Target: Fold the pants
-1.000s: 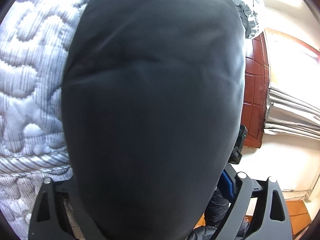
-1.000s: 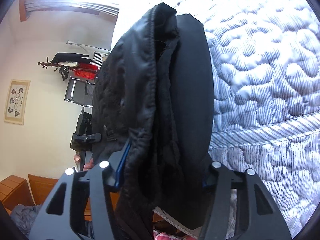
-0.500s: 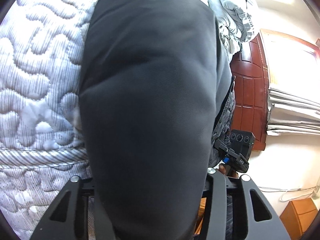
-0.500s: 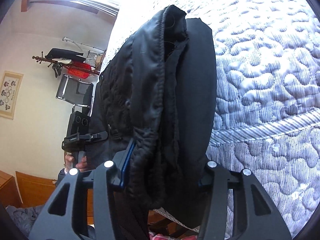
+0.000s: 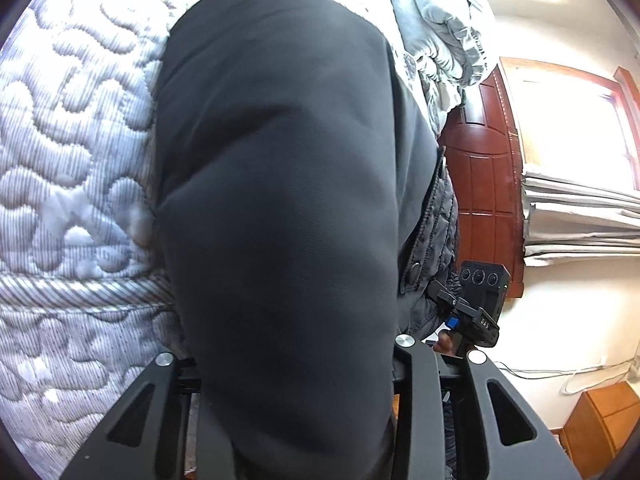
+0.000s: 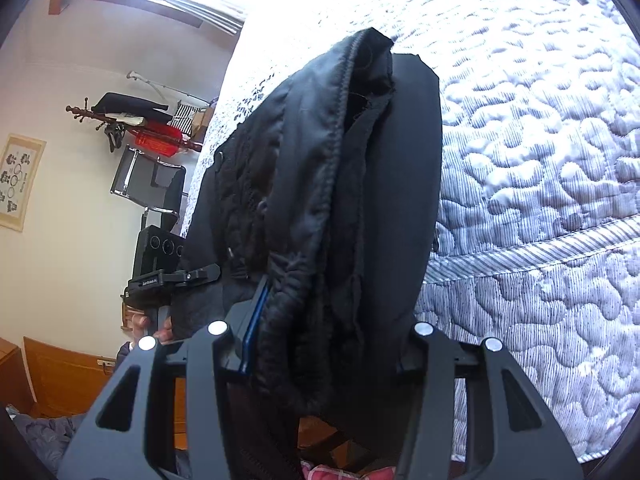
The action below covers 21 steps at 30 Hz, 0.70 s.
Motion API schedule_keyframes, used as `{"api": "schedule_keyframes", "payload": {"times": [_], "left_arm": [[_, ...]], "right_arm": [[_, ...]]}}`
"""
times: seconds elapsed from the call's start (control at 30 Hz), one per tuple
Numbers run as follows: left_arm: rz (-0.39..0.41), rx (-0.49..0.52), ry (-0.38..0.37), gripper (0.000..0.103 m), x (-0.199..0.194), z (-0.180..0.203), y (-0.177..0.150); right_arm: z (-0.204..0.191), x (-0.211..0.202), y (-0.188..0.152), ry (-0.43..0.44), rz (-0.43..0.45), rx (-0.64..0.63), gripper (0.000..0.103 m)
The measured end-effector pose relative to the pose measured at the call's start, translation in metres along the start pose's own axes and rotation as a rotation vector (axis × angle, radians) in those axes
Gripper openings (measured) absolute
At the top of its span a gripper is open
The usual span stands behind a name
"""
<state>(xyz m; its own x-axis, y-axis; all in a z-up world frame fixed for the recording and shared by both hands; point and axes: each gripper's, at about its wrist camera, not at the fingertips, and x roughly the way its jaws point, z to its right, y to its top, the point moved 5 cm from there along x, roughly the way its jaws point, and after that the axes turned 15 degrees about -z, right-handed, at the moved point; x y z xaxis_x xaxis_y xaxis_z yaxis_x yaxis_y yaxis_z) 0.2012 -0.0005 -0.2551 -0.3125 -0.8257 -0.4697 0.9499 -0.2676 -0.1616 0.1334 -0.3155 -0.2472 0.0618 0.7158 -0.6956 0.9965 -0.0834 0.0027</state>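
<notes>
- The pants (image 5: 280, 208) are held off the mattress (image 5: 68, 152), gripped at one end by both grippers, the dark cloth filling most of each wrist view.
- In the left view a smooth outer face is shown; in the right view the pants (image 6: 332, 208) are seen edge-on, with a stitched hem or waistband bunched at the top.
- The left gripper (image 5: 298, 376) is clamped on the cloth, its fingertips hidden behind the fabric.
- The right gripper (image 6: 324, 344) is likewise clamped on a thick bundle of layers, which is wedged between its jaws.
- The long axis is judged to run away from both jaws toward the mattress (image 6: 540, 168); the far end appears to lie over the bed's edge, though contact cannot be confirmed.
- Each gripper is seen in the other's view, just beside the cloth, so neither is markedly nearer.
- The coming move is judged to depend on the pants being carried forward and laid flat along that axis.
- A bundle of bedding (image 5: 436, 36) lies beyond, and a door (image 5: 484, 196) stands to the side.
</notes>
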Motion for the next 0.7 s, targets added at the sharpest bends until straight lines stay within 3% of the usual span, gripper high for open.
{"api": "schedule_keyframes", "payload": {"times": [0.5, 0.7], "left_arm": [[0.063, 0.093, -0.007, 0.033, -0.025, 0.027, -0.020], [0.103, 0.135, 0.008, 0.034, -0.044, 0.047, -0.003]], "right_arm": [[-0.029, -0.024, 0.007, -0.044, 0.048, -0.109, 0.047], [-0.042, -0.035, 0.032, -0.057, 0.072, -0.166, 0.047]]}}
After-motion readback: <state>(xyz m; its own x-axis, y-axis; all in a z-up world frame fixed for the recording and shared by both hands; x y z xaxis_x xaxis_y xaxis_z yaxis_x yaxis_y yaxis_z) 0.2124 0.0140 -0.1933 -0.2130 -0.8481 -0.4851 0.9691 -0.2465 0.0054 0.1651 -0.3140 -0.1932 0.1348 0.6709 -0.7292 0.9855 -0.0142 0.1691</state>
